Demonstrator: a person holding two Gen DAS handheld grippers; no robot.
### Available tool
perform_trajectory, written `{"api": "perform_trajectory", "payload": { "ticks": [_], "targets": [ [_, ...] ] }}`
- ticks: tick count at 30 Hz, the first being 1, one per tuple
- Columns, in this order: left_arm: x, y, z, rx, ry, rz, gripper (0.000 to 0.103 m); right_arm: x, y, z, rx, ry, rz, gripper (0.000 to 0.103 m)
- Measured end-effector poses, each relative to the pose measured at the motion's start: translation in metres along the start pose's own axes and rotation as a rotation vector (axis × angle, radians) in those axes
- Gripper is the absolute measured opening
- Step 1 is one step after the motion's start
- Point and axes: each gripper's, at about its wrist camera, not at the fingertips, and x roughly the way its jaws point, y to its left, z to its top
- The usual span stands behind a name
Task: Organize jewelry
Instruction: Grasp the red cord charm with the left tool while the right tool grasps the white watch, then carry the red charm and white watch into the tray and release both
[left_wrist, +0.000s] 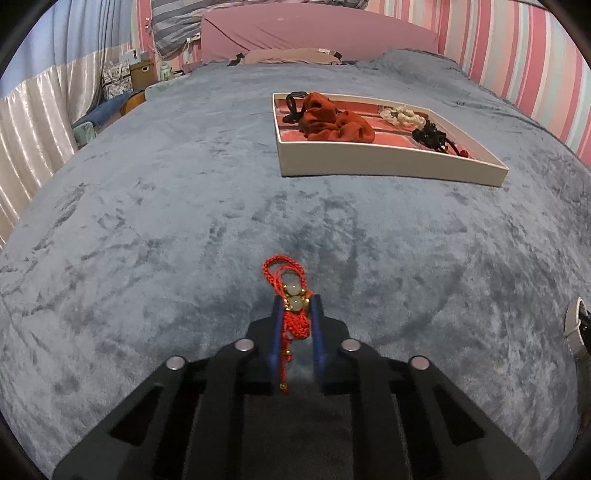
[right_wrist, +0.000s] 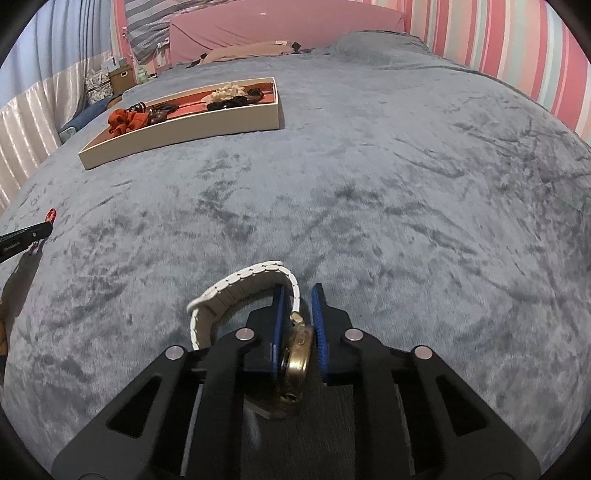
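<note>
A grey-blue plush bedspread (left_wrist: 184, 221) meets pink striped walls (left_wrist: 517, 48) and pale curtains (left_wrist: 29, 122).

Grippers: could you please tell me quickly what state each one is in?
Left gripper: closed on the red braided cord bracelet with pale beads.
Right gripper: closed on the gold watch with white link band.

You were working in a home bedroom.

You had a wide bed (left_wrist: 184, 206) under a plush grey blanket, a pink padded headboard (left_wrist: 317, 33) with a pillow (left_wrist: 291, 56) against it, pink striped wallpaper (left_wrist: 517, 55), pale satin curtains (left_wrist: 33, 122) to one side, and a shallow tray (left_wrist: 388, 166) of hair scrunchies and trinkets lying on the covers.
</note>
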Motion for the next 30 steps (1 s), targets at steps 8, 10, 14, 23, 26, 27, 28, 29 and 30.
{"api": "perform_trajectory", "payload": {
  "ticks": [8, 10, 14, 23, 26, 27, 28, 29, 30],
  "targets": [
    [-0.004, -0.001, 0.005, 0.008, -0.024, -0.013, 0.013, 0.006, 0.005, 0.028, -0.008, -0.04, 0.014, 0.014],
    [-0.005, -0.002, 0.008, 0.012, -0.034, -0.015, 0.013, 0.007, 0.008, 0.042, -0.01, -0.061, 0.023, 0.014],
    [-0.004, -0.007, 0.019, 0.028, -0.048, -0.022, 0.013, 0.012, 0.016, 0.066, -0.027, -0.093, 0.038, 0.014],
    [-0.002, -0.024, 0.06, 0.076, -0.099, -0.035, 0.013, 0.026, 0.037, 0.12, -0.05, -0.152, 0.079, 0.014],
    [-0.002, -0.035, 0.083, 0.09, -0.12, -0.047, 0.013, 0.034, 0.043, 0.142, -0.051, -0.166, 0.096, 0.014],
    [-0.001, -0.038, 0.089, 0.094, -0.126, -0.049, 0.013, 0.036, 0.045, 0.148, -0.051, -0.169, 0.099, 0.014],
    [0.0, -0.042, 0.096, 0.1, -0.134, -0.048, 0.013, 0.039, 0.047, 0.154, -0.051, -0.172, 0.103, 0.014],
    [0.002, -0.047, 0.105, 0.107, -0.144, -0.046, 0.013, 0.043, 0.048, 0.159, -0.052, -0.173, 0.106, 0.014],
    [0.005, -0.051, 0.113, 0.111, -0.149, -0.046, 0.013, 0.048, 0.05, 0.167, -0.052, -0.176, 0.109, 0.014]
  ]
}}
